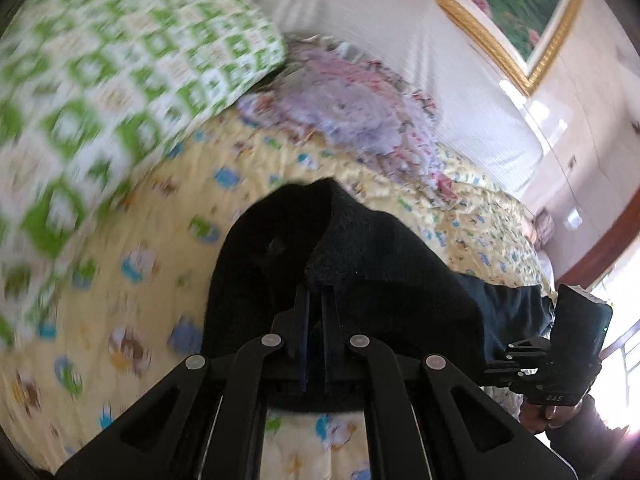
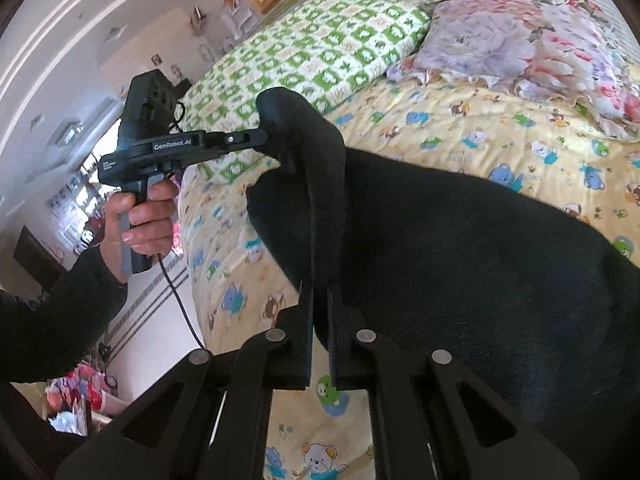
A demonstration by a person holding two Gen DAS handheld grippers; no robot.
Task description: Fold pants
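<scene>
In the left wrist view, the left tongs are clamped on a bunched fold of the black pants, their fingers nearly together with dark cloth pinched between them. The right tongs likewise grip a raised ridge of the same pants in the right wrist view, fabric squeezed between the two fingers. The pants hang lifted between both tongs, with the rest of the cloth spread over the bed, which wears a yellow quilt printed with cartoon bears. Across from the right tongs, the left hand holds its tool by the handle, the tip buried in a hump of black cloth. Farther back lie a green checked pillow and, beside it, a floral pillow. A gold-framed picture hangs on the wall beyond.
</scene>
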